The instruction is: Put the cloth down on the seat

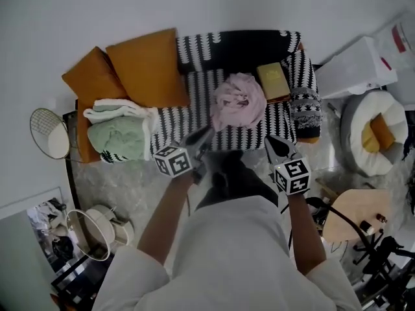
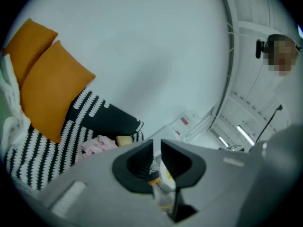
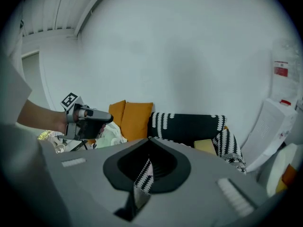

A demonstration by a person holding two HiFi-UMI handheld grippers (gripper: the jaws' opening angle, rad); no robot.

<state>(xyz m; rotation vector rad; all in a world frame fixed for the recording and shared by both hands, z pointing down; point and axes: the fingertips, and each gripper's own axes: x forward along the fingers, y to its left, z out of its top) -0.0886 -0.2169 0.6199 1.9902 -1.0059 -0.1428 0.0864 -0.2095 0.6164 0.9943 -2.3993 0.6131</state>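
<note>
Head view: pink cloth (image 1: 238, 100) is laid on sofa seat (image 1: 188, 118), upper ctr, so left gripper (image 1: 203, 137) (narrow) & right gripper (image 1: 280, 146) (closed) are held clear, empty.

Plain white wall (image 1: 194, 5) behind sofa (image 1: 194, 118) in black-and-white patterned cover. Two orange cushions (image 1: 149, 67) propped at its left end. Pale marbled floor (image 1: 130, 193). Round white padded seat (image 1: 373, 141) right of sofa. Round wooden stool (image 1: 353, 216) nearer camera. Light soft, even.
</note>
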